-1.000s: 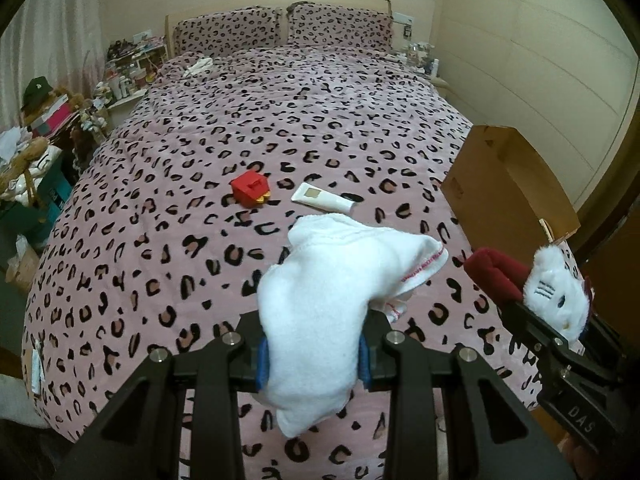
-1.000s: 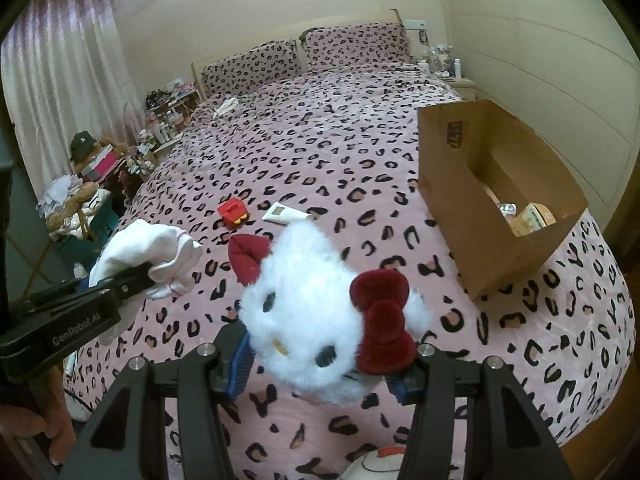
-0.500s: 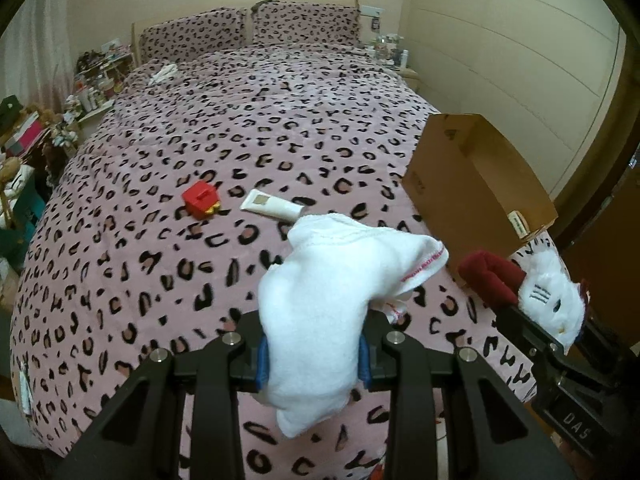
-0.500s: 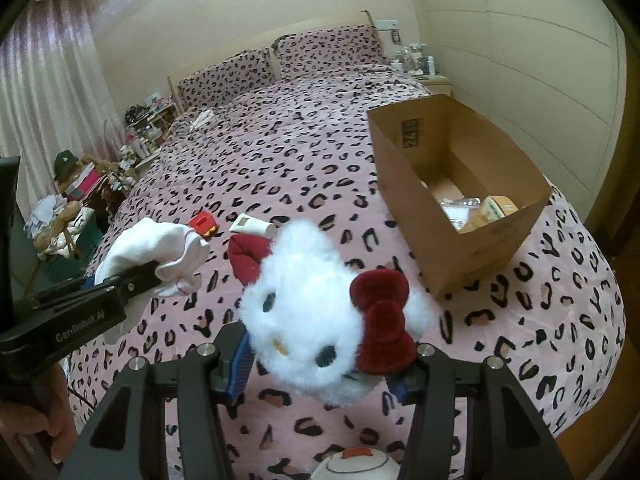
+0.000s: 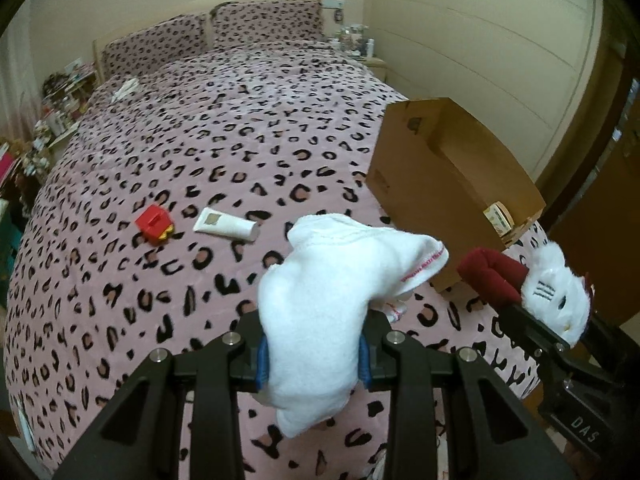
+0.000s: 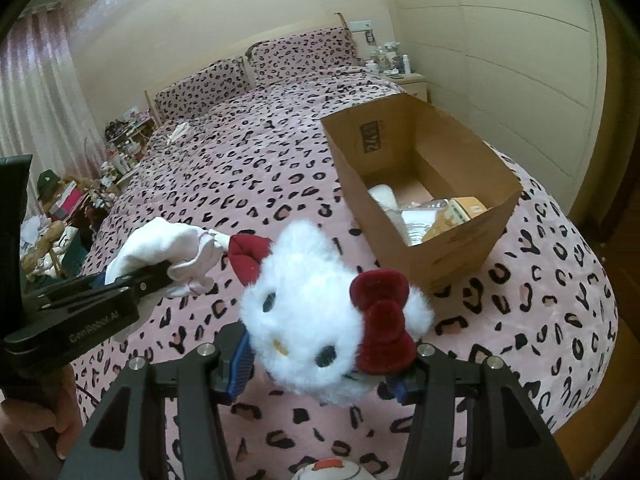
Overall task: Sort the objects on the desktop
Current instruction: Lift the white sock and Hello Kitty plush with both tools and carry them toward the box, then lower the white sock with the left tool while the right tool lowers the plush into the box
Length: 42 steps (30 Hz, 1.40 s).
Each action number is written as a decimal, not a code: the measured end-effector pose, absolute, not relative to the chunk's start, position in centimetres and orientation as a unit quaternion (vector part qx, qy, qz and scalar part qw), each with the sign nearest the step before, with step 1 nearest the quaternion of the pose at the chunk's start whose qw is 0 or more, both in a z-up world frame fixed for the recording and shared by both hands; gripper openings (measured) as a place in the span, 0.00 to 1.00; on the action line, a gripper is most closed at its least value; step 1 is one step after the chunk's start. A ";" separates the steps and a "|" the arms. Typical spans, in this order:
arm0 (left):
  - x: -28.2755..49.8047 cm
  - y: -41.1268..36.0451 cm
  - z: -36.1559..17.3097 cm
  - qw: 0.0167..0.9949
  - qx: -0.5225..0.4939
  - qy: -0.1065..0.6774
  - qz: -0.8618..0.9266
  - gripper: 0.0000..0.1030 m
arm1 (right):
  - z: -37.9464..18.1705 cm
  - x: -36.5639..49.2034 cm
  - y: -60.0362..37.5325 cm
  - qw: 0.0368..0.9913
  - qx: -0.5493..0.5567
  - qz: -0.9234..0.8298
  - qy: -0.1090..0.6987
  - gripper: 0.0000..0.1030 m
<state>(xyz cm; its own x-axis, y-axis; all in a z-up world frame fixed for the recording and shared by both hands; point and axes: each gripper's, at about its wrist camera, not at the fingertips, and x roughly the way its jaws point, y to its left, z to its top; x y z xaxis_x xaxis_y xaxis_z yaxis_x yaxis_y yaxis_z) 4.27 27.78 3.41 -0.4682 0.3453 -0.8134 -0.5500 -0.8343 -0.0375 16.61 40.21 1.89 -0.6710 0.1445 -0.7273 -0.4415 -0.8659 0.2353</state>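
My left gripper (image 5: pixel 312 356) is shut on a white sock (image 5: pixel 332 288), held above the near end of a leopard-print bed. To its right, my right gripper (image 6: pixel 320 364) is shut on a white plush cat (image 6: pixel 320 312) with dark red bows; the same plush cat (image 5: pixel 556 292) shows at the right edge of the left wrist view. An open cardboard box (image 6: pixel 424 196) stands on the bed's right side, ahead of both grippers, with several items inside. A red toy block (image 5: pixel 154 224) and a white tube (image 5: pixel 226 224) lie on the bedspread left of the box.
Two matching pillows (image 5: pixel 208 36) lie at the headboard. A cluttered shelf and bags (image 6: pixel 76 192) stand left of the bed. A nightstand with bottles (image 6: pixel 394 68) is at the far right by the panelled wall. A round white and red object (image 6: pixel 332 474) peeks in below the right gripper.
Both grippers have travelled right along the foot of the bed with their loads, so the box now looks nearer and more central. The grips are unchanged.
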 end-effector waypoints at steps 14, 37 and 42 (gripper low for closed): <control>1.9 32.1 2.3 0.306 -0.446 0.145 0.829 0.32 | 2.0 16.6 43.4 0.197 -0.368 0.885 0.206 0.52; -3.8 37.8 2.9 0.336 -0.436 0.156 0.820 0.33 | 3.3 12.3 47.2 0.195 -0.354 0.893 0.198 0.52; -4.3 38.9 2.9 0.341 -0.438 0.158 0.816 0.33 | 3.6 11.7 48.3 0.198 -0.350 0.893 0.201 0.52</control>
